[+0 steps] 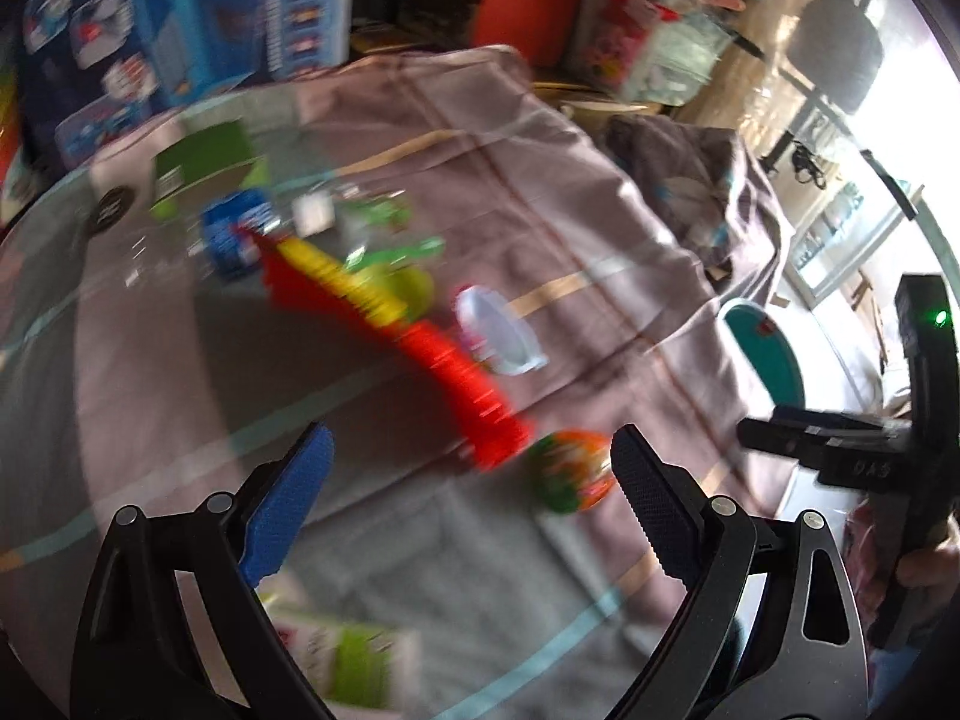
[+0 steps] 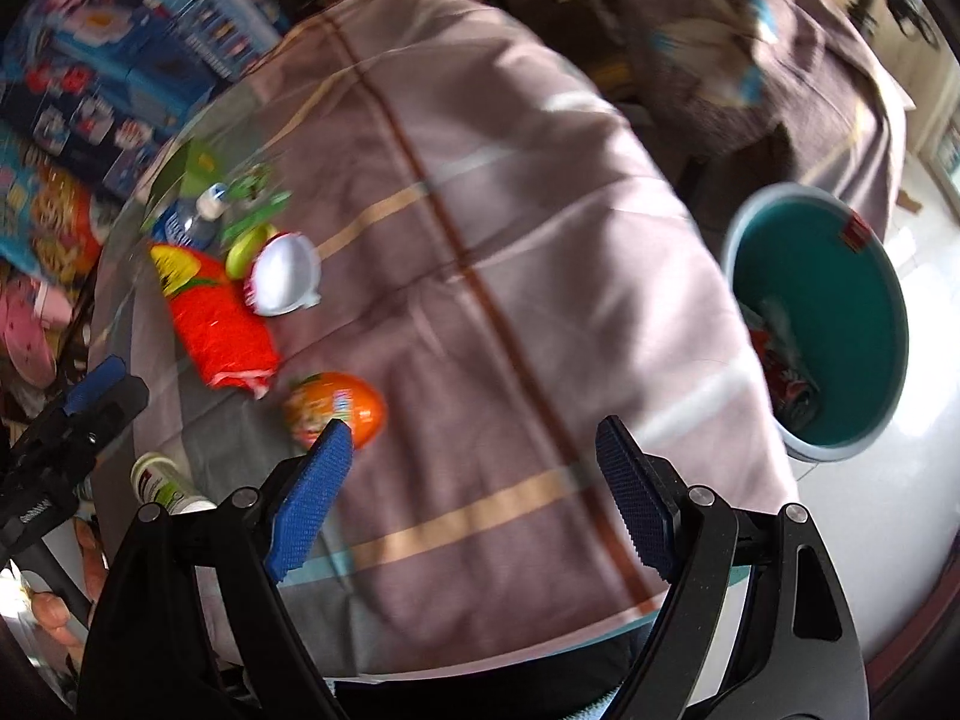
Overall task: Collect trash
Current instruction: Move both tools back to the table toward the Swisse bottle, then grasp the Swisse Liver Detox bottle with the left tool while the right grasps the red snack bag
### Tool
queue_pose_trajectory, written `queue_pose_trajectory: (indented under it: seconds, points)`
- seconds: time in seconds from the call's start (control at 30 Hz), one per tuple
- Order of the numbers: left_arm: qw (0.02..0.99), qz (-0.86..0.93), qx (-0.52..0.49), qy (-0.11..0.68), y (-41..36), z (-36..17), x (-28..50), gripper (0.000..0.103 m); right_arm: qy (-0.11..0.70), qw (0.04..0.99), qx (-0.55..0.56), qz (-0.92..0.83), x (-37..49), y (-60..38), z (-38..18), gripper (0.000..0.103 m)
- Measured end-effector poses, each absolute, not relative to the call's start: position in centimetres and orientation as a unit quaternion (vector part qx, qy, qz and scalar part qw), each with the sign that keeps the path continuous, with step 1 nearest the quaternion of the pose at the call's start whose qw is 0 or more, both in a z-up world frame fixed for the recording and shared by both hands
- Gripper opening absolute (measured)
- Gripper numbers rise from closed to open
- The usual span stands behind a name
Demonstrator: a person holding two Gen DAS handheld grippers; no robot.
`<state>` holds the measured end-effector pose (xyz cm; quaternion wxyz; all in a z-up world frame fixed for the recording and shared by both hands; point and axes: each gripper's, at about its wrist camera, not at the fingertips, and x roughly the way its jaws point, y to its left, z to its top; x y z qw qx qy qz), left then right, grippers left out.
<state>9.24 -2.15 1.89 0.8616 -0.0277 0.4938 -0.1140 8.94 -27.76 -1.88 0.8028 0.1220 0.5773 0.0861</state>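
A: Both claws are wide apart and empty: your left gripper [image 1: 471,474] has nothing between its pads, and neither does your right gripper [image 2: 468,474].

B: So where's the trash?

A: Strewn over the glass-topped table [image 2: 480,300]. The orange egg-shaped capsule [image 2: 339,408] lies nearest, just off your right claw's blue pad. Beyond it are the red snack packet [image 2: 219,324], a white plastic half-shell [image 2: 282,279] and a small bottle [image 2: 189,225].

B: And the teal bin [image 2: 840,324]?

A: On the floor beside the table's edge, some rubbish already inside, likely parked there so you can drop things straight in.
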Motion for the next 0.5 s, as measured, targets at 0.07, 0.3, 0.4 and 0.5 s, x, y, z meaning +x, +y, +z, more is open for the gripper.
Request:
queue_pose_trajectory:
  seconds: [0.07, 0.3, 0.4, 0.5]
  points:
    - [0.859, -0.103, -0.036, 0.5, -0.2, 1.4, 8.1, 0.094, 0.58, 0.801, 0.116, 0.093, 8.7, -26.6, -1.9, 0.08]
    - [0.849, -0.064, -0.063, 0.521, 4.8, 0.5, 3.1, 0.094, 0.588, 0.794, 0.091, 0.129, 6.6, -22.4, -2.1, 0.08]
    - [0.846, -0.057, -0.089, 0.523, 6.0, 0.2, 1.2, 0.094, 0.585, 0.794, 0.081, 0.142, 5.4, -21.1, -2.2, 0.08]
    - [0.84, -0.046, -0.111, 0.529, 6.6, -0.5, -0.2, 0.094, 0.583, 0.794, 0.071, 0.155, 4.3, -20.3, -2.3, 0.08]
